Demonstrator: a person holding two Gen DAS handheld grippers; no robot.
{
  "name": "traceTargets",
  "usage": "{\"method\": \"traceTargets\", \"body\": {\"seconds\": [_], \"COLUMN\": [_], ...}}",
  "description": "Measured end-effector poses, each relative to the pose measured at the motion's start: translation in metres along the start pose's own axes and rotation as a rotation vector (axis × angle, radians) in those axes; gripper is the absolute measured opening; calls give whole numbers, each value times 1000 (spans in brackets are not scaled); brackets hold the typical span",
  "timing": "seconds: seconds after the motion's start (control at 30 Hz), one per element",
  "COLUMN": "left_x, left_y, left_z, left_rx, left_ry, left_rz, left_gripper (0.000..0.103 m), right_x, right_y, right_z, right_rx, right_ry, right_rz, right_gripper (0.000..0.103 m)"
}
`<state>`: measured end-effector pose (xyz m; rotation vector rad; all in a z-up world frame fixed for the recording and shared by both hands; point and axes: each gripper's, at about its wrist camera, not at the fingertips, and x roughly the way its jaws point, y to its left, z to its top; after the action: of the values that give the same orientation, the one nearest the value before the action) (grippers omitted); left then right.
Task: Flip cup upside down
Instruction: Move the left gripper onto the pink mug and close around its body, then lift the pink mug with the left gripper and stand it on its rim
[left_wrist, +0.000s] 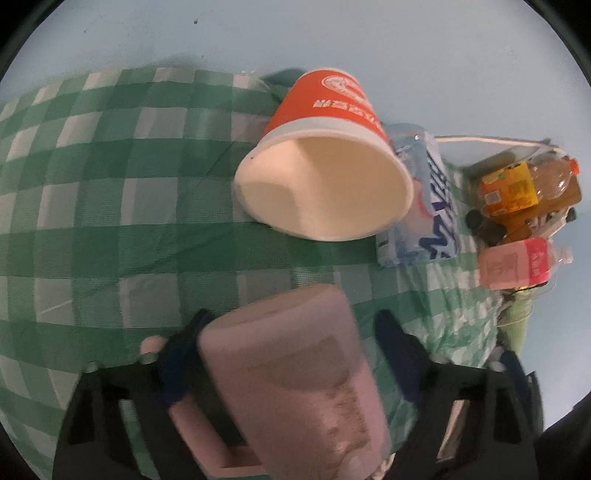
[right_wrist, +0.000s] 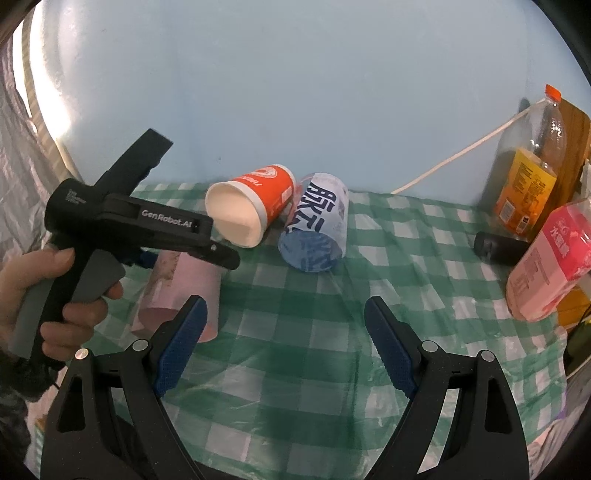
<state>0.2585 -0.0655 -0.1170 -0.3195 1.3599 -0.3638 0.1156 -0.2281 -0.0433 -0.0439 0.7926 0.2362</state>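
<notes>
A pink plastic cup with a handle (left_wrist: 295, 376) sits between the fingers of my left gripper (left_wrist: 291, 328). In the left wrist view a gap shows between its right side and the right finger (left_wrist: 395, 339). In the right wrist view the same pink cup (right_wrist: 181, 291) stands on the green checked cloth (right_wrist: 295, 332) below the left gripper body (right_wrist: 147, 229), its flat end up. My right gripper (right_wrist: 284, 325) is open and empty above the cloth. An orange paper cup (left_wrist: 325, 166) (right_wrist: 251, 203) lies on its side, its mouth facing me.
A blue-and-white printed cup (right_wrist: 317, 225) (left_wrist: 424, 199) lies on its side beside the orange one. At the right stand an orange-labelled bottle (right_wrist: 528, 177), a pink-labelled bottle (right_wrist: 550, 258) and a small dark object (right_wrist: 498, 247). A white cable (right_wrist: 461, 151) runs along the blue wall.
</notes>
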Motion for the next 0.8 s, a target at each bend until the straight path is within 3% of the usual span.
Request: {"method": "traceTargets", "body": {"seconds": [0.03,0.43,0.8], "left_x": [-1,-10,-81], "left_y": [1,0,-36], "left_z": [0,-7,-43], "left_rx": [5,62,251], "left_ry": [0,-59,-411], "left_rz": [2,-24,120], "left_gripper": [79,79,76], "right_x": [0,2,4], "right_y": [0,1,0], "right_z": [0,0,-3], "right_rx": [-1,9,35], "right_ry": [0,5,13], "right_rz": [1,7,17], "right_gripper": [86,86,86]}}
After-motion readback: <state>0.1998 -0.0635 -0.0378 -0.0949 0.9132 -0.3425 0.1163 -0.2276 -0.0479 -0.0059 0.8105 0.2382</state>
